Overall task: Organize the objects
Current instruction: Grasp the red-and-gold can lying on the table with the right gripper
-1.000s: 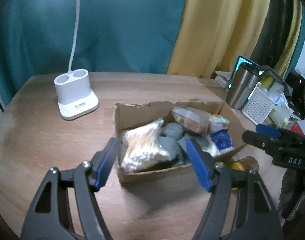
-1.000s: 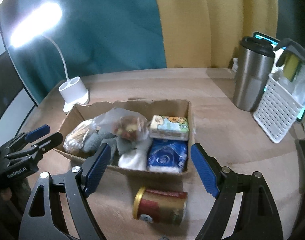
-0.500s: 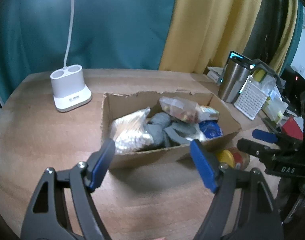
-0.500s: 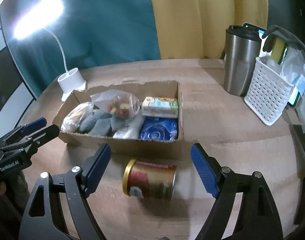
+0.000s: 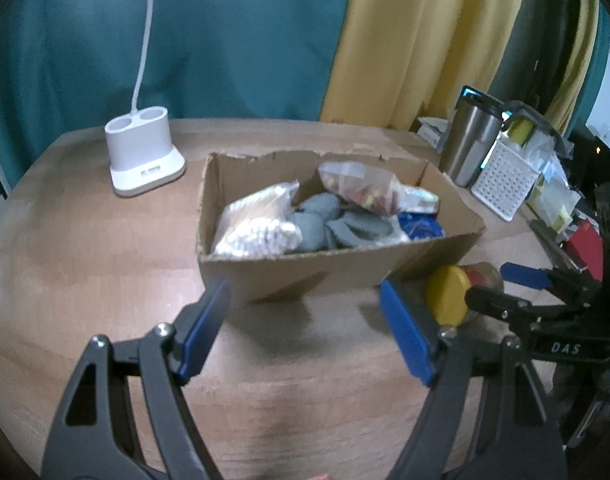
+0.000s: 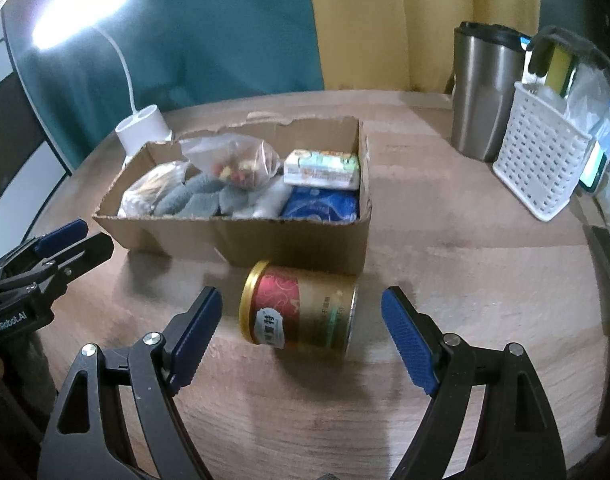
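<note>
Between the spread fingers of the right gripper (image 6: 301,332), a can (image 6: 301,310) lies on its side on the table (image 6: 445,264), untouched. Just beyond it sits the box (image 6: 265,240), filled. The left gripper (image 5: 305,332), also wide apart, faces the box, holding nothing.

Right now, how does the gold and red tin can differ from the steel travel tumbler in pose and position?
The gold and red tin can lies on its side; the steel travel tumbler stands upright. The can sits against the cardboard box, in front of the right gripper's open jaws; the tumbler stands beside the white basket. Both are metal cylinders.
</note>
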Available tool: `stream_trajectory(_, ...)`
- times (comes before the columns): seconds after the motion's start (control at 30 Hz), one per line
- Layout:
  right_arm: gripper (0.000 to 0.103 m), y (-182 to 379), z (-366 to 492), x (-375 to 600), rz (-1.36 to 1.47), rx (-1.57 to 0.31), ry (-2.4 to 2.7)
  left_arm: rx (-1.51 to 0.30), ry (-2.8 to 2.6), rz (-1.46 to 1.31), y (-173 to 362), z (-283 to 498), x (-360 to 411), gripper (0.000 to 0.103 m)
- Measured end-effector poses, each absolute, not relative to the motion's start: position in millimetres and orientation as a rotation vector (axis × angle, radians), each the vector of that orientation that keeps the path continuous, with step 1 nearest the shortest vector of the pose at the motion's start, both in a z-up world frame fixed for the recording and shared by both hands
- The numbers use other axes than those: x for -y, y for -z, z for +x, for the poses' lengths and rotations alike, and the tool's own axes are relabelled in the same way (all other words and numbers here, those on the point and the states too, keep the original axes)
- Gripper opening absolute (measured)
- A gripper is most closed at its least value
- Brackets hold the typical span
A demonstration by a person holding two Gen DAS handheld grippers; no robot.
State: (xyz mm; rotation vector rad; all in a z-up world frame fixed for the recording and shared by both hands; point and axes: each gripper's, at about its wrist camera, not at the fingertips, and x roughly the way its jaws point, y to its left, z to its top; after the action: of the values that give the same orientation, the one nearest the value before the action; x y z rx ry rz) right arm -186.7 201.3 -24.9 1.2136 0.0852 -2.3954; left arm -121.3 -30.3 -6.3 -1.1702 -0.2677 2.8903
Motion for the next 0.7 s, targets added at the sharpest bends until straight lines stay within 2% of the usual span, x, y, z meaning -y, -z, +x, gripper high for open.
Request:
stream_trajectory(0.3,0.084,35,-187,-200,1.235,-0.098,2.374,0.255,-2.886,-1.199,12,-123,27,0.079)
stream_trajectory(0.43,0.066,40,-188,-199,1.263,-0.119,2.372,0.247,-2.878,-1.205,13,-124,25,0.079)
stream_trajectory(0.7,0.066,36,-187,-204,1.241,-0.11,2.385,0.231,-2.876,-1.183,7,-125,22,0.079)
